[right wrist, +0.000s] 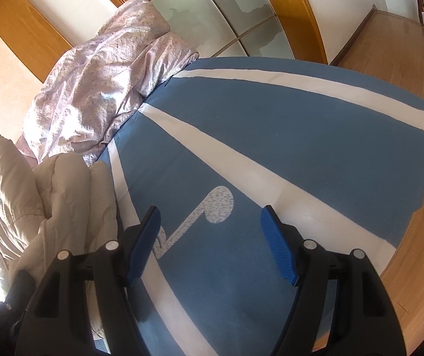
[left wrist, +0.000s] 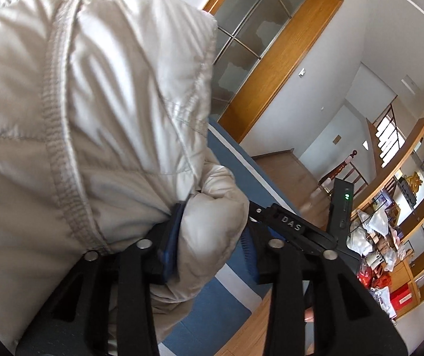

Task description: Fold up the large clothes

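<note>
A pale beige quilted jacket fills the left and centre of the left wrist view, puffy, shiny and creased, with a ribbed seam curving down its left half. The left claw is clamped on a padded fold of it at lower centre, blue pads pressed into the fabric. In the right wrist view the same jacket lies bunched at the lower left, on the edge of a blue bed sheet with white stripes and a speckled white music note. The right claw stands wide, holding nothing, over that note. Most of the jacket's shape is cut off by the frame edges or blurred. The other gripper, at lower right in the left view, carries the letters "DAS". A crumpled pink floral quilt sits at upper left.
</note>
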A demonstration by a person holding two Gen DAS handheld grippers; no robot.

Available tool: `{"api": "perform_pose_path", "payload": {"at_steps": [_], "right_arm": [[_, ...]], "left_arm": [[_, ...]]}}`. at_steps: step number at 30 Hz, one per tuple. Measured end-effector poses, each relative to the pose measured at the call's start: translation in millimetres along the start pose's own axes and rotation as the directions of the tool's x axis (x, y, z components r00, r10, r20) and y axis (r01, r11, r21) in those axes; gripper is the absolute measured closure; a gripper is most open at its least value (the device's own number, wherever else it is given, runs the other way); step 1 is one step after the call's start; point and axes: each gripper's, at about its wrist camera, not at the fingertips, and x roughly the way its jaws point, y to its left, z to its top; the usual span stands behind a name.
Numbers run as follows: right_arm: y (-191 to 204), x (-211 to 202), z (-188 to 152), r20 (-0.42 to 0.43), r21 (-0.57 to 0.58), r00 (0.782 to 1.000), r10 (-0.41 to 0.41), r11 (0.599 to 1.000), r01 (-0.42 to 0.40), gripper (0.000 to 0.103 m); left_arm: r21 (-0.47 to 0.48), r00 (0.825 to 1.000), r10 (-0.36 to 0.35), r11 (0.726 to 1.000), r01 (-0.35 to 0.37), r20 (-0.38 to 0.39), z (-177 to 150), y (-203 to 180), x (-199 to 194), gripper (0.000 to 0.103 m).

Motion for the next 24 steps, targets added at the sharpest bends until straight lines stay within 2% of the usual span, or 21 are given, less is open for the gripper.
{"api": "perform_pose_path", "payload": {"at_steps": [3, 6, 14, 19, 24], "right_arm": [[-0.4, 0.9, -0.5, -0.002, -0.005, 1.0, -0.004, 1.0, 0.004, 0.033], [0.2, 2.2, -0.8, -0.001, -0.015, 1.0, -0.014, 1.0, 0.014, 0.033], [-0.6, 3.0, 5.4, 0.016, -0.02, 0.999, -0.04, 0.999, 0.041, 0.033], [-4.2, 2.2, 9.3, 0.023, -0.012, 0.998, -0.051, 0.999, 0.052, 0.033], [-2.1, -1.8, 10.6, 0.027, -0.017, 0.998, -0.049, 0.999, 0.049, 0.033]], "left_arm": [[0.039, 1.0, 0.01, 0.999, -0.01, 0.006, -2.5, -1.8, -5.7, 0.048], [0.074, 0.999, 0.035, 0.997, -0.036, 0.011, -2.7, -6.6, -1.9, 0.047], [0.093, 0.999, 0.049, 0.994, -0.05, 0.015, 0.5, -21.5, 4.9, 0.047], [0.124, 0.999, 0.048, 0.991, -0.05, 0.023, -2.4, -48.4, 11.8, 0.034], [0.149, 0.998, 0.052, 0.987, -0.055, 0.024, -4.0, -57.6, 9.5, 0.029]]}}
